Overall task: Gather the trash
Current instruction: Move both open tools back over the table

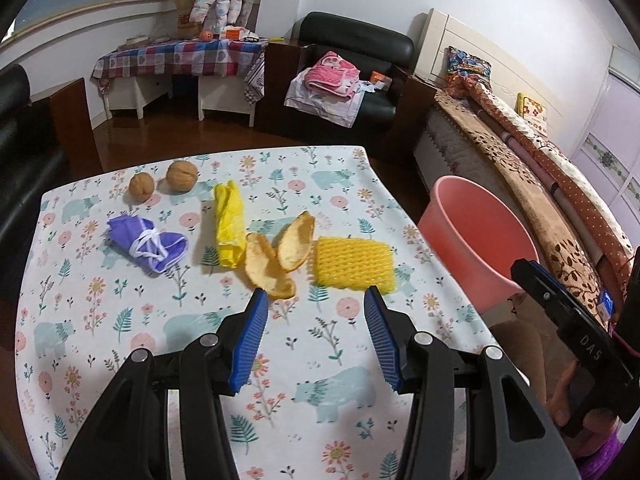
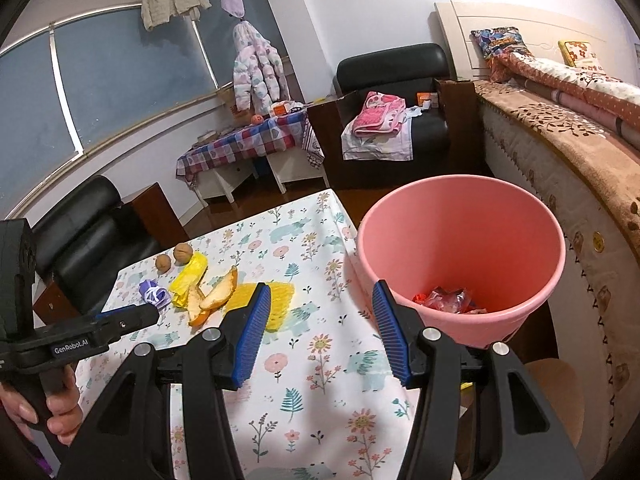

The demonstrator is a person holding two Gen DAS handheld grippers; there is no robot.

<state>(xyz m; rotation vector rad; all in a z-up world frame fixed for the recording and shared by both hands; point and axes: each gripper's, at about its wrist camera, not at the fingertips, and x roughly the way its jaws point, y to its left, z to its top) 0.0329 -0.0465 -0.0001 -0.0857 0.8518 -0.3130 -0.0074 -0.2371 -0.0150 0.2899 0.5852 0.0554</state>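
Note:
On the floral tablecloth [image 1: 160, 352] lie a yellow foam net [image 1: 352, 266], orange peels [image 1: 280, 256], a yellow bag [image 1: 230, 224], a purple crumpled cloth [image 1: 148, 246] and two walnuts [image 1: 162, 182]. My left gripper [image 1: 316, 294] is open and empty, just short of the peels and the net. The pink bin [image 2: 460, 248] stands off the table's right edge with red wrappers [image 2: 448, 300] inside. My right gripper [image 2: 322, 290] is open and empty, near the bin's rim. The same trash shows in the right wrist view: net [image 2: 280, 300], peels [image 2: 212, 296].
A bed [image 1: 520, 152] runs along the right, close behind the bin. A black armchair [image 1: 360, 80] with pink laundry and a checked side table [image 1: 180, 60] stand beyond the table. Another black armchair [image 2: 88, 240] is at the left.

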